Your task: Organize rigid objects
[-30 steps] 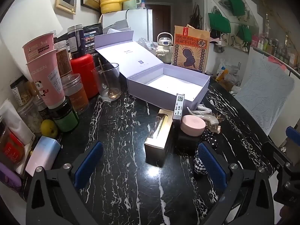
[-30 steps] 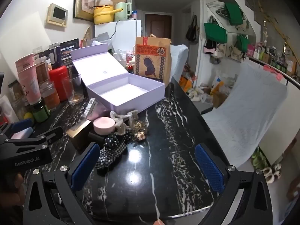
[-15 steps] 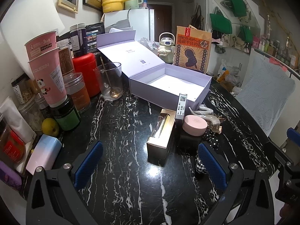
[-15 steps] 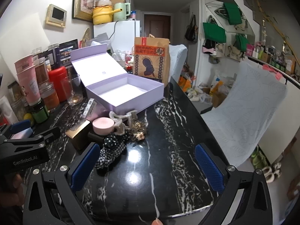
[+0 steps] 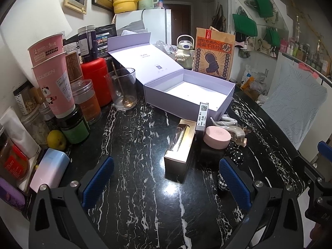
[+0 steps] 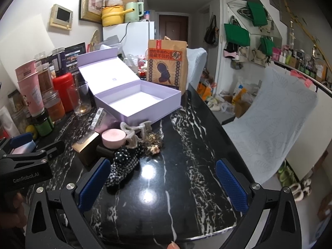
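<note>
Jar [image 5: 217,136] before box [image 5: 223,100]; glass [image 5: 123,89] left

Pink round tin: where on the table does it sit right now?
In the left wrist view the pink round tin sits right of centre on a dark box, between the gold box and the hair claw clip, before the open lavender box.

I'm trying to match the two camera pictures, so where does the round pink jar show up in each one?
Left wrist: the pink jar is right of centre, beside the gold box.
Right wrist: the jar is left of centre, against the hair claw.
Shared landmark: the open lilac box behind it.
</note>
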Action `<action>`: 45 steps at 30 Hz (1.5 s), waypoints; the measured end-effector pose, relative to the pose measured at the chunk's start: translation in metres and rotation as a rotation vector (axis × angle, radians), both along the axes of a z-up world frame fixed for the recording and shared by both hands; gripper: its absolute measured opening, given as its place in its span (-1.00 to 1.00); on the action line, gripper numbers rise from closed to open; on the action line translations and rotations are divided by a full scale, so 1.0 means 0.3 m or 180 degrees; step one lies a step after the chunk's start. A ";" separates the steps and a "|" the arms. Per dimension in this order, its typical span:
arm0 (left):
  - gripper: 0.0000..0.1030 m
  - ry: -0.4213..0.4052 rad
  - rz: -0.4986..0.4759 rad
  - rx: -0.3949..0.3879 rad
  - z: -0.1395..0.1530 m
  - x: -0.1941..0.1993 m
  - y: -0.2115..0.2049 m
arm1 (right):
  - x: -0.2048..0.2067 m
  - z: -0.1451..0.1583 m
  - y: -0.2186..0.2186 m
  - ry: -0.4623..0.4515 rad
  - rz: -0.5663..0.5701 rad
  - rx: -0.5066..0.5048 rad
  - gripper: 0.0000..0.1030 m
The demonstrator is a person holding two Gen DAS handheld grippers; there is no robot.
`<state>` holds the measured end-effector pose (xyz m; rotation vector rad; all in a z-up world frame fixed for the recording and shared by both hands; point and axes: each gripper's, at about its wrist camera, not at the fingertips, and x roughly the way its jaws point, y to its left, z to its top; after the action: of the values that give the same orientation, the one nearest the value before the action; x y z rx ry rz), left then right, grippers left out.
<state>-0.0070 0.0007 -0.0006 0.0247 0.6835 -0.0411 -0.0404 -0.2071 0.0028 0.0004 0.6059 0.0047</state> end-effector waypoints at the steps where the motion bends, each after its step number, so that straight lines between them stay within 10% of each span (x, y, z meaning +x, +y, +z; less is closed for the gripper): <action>1: 1.00 0.0000 -0.0001 0.0001 0.001 0.002 0.001 | 0.000 0.000 0.000 0.0000 0.0000 0.0001 1.00; 45: 1.00 0.0046 -0.0058 0.0013 0.003 0.002 -0.009 | -0.006 0.004 0.002 -0.0022 0.0025 0.0036 1.00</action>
<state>-0.0063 -0.0021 0.0005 0.0345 0.6978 -0.0575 -0.0422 -0.2066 0.0040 0.0089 0.5988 0.0156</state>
